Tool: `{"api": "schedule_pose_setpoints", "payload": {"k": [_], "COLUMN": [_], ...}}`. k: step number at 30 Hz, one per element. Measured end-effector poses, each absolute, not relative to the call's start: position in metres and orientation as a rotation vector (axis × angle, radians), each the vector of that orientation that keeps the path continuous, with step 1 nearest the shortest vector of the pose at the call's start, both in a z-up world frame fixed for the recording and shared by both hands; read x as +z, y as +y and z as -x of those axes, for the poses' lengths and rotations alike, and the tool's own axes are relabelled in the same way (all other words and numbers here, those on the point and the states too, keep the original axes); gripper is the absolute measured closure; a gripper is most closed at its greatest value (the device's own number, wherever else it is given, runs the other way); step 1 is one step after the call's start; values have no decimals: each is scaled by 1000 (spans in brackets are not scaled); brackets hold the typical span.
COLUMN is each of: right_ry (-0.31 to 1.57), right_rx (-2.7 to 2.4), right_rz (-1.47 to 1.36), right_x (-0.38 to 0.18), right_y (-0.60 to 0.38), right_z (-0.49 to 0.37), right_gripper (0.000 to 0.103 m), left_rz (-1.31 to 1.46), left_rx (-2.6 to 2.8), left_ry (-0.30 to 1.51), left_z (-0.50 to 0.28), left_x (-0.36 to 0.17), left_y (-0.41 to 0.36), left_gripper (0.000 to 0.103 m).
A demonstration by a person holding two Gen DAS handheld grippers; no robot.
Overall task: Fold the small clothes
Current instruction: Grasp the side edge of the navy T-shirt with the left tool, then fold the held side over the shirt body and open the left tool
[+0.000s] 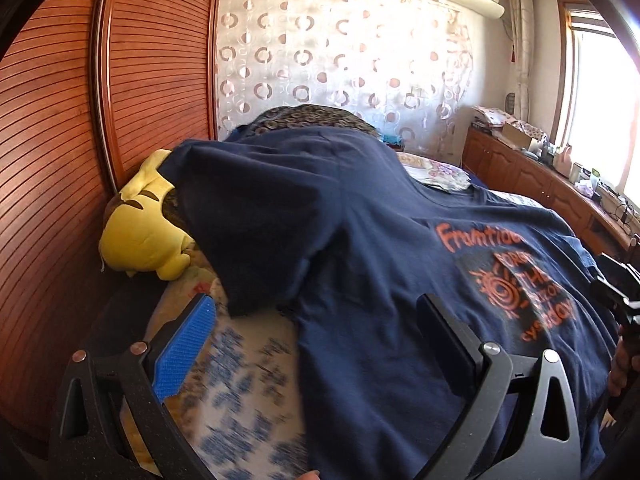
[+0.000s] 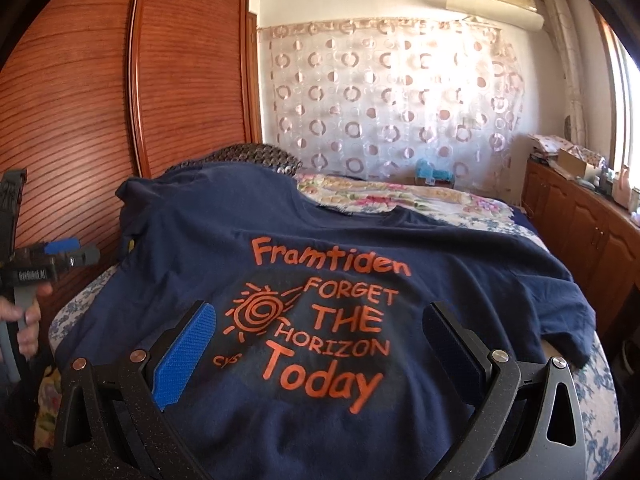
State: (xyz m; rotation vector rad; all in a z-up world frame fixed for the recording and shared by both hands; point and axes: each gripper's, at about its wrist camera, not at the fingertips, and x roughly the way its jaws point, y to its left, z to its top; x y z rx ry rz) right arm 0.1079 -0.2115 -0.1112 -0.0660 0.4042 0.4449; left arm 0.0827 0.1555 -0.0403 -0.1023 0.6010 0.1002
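Only in the left wrist view: yellow plush toy point(image 1: 142, 228) against the slatted wardrobe door point(image 1: 60, 128), partly covered by the sleeve point(image 1: 256, 232) of the navy T-shirt point(image 1: 380, 264); sleeve folded over toward the shirt body. Only in the right wrist view: full orange print point(image 2: 320, 320) reading "Framtiden FORGET THE HORIZON Today", facing up; floral quilt point(image 2: 400, 196) beyond the shirt collar; person's hand point(image 2: 28, 316) on the other tool's grip, left of the shirt. T-shirt spread flat on the bed sheet point(image 1: 240, 392), print side up. Left gripper point(image 1: 316, 312) spread wide, holding nothing, over the shirt's left edge below the sleeve. Right gripper point(image 2: 320, 316) likewise spread wide and empty, above the print, shirt fabric lying between and beneath both fingers. Contact with fabric not determinable.
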Motion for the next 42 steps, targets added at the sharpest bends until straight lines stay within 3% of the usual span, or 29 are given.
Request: {"api": "schedule_pose_setpoints", "payload": {"k": [27,29,31,32,34,36,42], "right_ry": [495,493,491,491,492,494,499], "right_rx": [505,504,502,502,502,501,502], "right_rz": [111,110,104,104,98,91,81], "right_x": [-111,-111,-110,-110,-110,-110,-110], "right_y": [-199,-197,-197,-197,-197,-198,-198], "right_z": [-136,-135,-134,-134,-136,-136,-136], "right_gripper": [0,0,0,0,0,0,0], "left_rz": [186,190,182,179,162,147,87], "left_rx": [63,53,56,60,81,75,30], "left_ry": [724,722,719,719,715,705,620], "left_z": [-185,-185,-183,-183,-180,-178,-160], "left_x": [-55,-56,-57,-56,-54,-49,-14], "left_y": [245,245,246,247,248,248,226], "left_gripper": [25,30,49,54,78,92,97]}}
